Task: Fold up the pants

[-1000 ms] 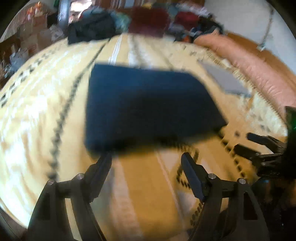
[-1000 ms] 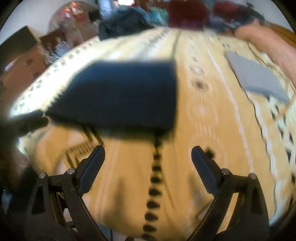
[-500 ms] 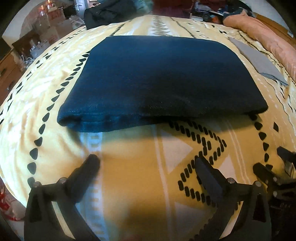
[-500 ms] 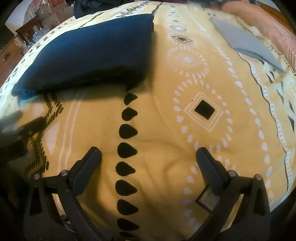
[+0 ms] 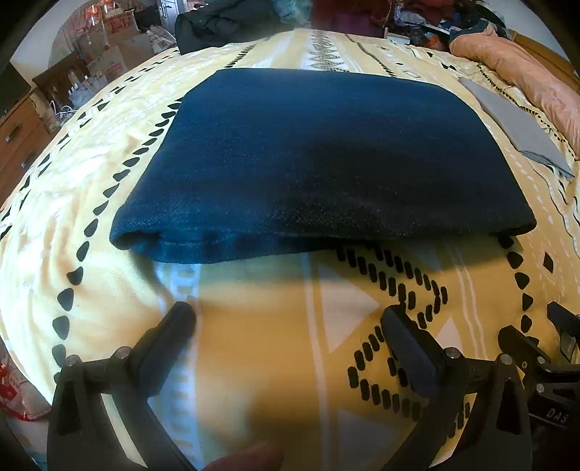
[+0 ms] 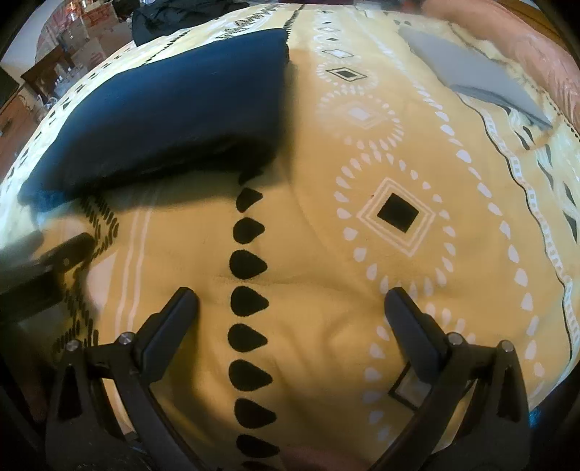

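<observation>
The dark blue pants (image 5: 319,163) lie folded into a flat rectangle on the yellow patterned bedspread (image 5: 253,344). In the right wrist view the pants (image 6: 174,108) sit at the upper left. My left gripper (image 5: 286,322) is open and empty, just short of the pants' near folded edge. My right gripper (image 6: 290,304) is open and empty over bare bedspread (image 6: 362,290), to the right of the pants. The right gripper shows at the left wrist view's right edge (image 5: 536,347), and the left gripper blurred at the right wrist view's left edge (image 6: 54,257).
A folded grey garment (image 5: 514,123) lies on the bed to the right, also in the right wrist view (image 6: 471,69). A pink duvet (image 5: 525,69) runs along the far right. Dark clothes (image 5: 224,25) are piled at the bed's far end. Boxes and a wooden dresser (image 5: 18,141) stand left.
Both grippers have come down closer to the bed and steadied. The pants now loom larger and lie still. Both grippers stayed open.
</observation>
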Action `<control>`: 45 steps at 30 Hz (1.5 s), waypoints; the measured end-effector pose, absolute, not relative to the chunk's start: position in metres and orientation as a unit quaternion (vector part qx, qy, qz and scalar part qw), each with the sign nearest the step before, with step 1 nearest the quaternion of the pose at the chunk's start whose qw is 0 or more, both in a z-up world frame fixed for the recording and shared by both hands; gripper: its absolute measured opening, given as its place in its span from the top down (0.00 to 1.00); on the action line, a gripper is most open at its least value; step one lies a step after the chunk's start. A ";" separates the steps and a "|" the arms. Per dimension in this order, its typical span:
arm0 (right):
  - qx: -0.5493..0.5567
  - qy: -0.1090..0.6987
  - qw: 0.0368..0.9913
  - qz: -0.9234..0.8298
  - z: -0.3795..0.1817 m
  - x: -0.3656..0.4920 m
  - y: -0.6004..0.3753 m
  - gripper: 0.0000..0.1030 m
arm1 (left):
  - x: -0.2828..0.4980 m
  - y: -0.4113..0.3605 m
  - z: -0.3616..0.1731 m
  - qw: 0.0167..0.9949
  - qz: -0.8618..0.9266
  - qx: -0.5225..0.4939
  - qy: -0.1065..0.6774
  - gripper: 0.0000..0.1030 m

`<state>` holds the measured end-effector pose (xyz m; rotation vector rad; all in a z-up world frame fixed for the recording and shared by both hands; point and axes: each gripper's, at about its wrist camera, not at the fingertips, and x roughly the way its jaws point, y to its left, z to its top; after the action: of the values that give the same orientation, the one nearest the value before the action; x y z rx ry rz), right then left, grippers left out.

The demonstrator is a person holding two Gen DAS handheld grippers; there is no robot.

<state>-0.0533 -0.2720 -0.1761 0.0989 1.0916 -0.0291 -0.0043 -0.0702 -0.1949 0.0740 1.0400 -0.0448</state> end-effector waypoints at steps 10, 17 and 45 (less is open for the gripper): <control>0.016 0.494 0.869 -0.020 -0.134 -0.059 -0.266 0.01 | 0.003 -0.050 -0.149 0.886 -0.024 0.020 0.463 0.00; 0.027 0.400 0.916 -0.016 -0.023 -0.048 -0.245 0.00 | 0.004 -0.024 -0.043 0.929 -0.003 0.014 0.369 0.00; 0.019 0.355 0.935 -0.001 0.052 -0.066 -0.200 0.01 | -0.032 -0.012 0.046 0.938 -0.019 -0.005 0.345 0.00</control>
<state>-0.0656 -0.1996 0.0515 0.0385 0.7266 -0.0026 -0.0317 -0.0123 0.0458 -0.0101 0.7043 -0.0390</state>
